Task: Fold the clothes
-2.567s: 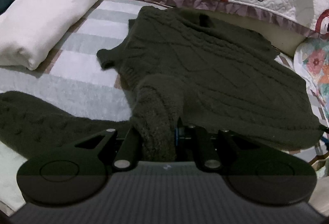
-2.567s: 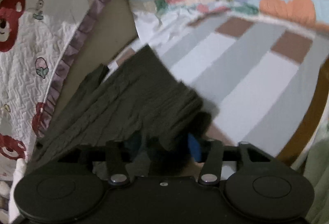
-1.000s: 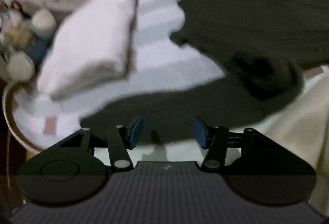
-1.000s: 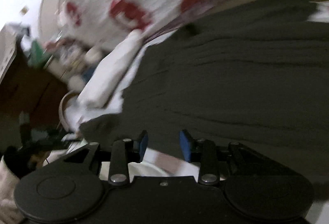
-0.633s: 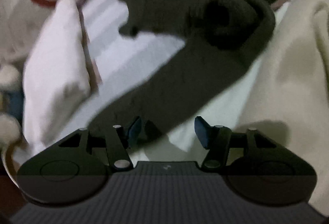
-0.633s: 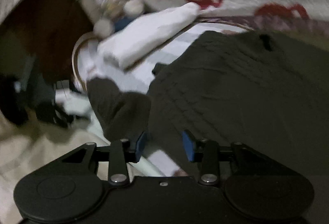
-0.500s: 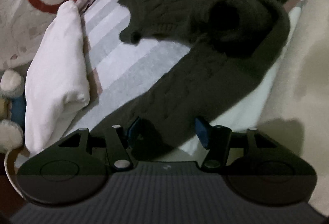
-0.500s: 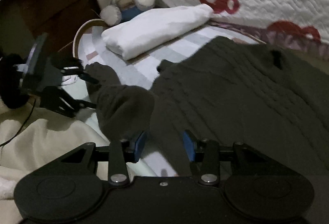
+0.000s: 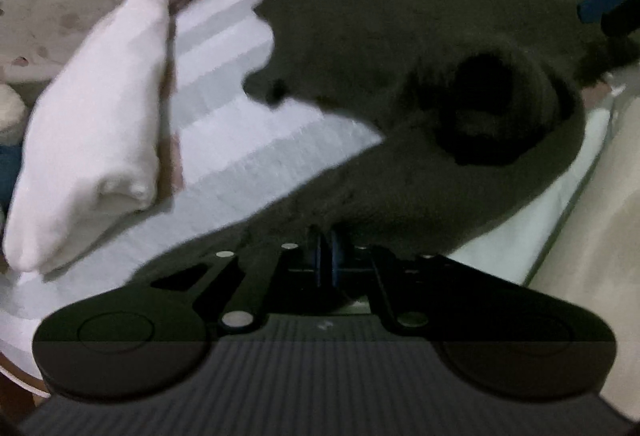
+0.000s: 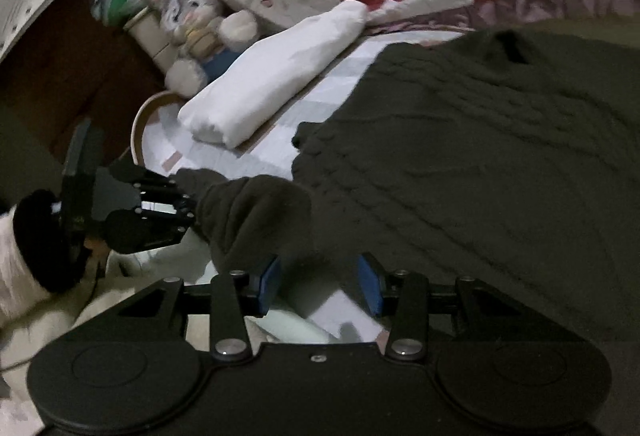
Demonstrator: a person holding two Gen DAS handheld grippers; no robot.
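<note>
— Checking status: left gripper (image 9: pixel 326 262) pressed together, apparently pinching the sleeve (image 9: pixel 400 195) end of the dark sweater (image 10: pixel 480 139); contact blurred, so not certain. Right gripper (image 10: pixel 318 286) spread, hovering at the sweater's near edge.

— Location of garment?

— Spread flat on the striped bed sheet (image 9: pixel 240 139), beside the folded white cloth (image 10: pixel 272 75).

— Step in hand?

— Judged: folding the sleeve. Next move: carry across the body, lay flat, avoid bunching.

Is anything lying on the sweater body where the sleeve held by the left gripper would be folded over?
Nothing visible does. The left gripper is shut on the sleeve, and the dark sweater body lies bare. The folded white cloth sits off to the side, apart from it.
</note>
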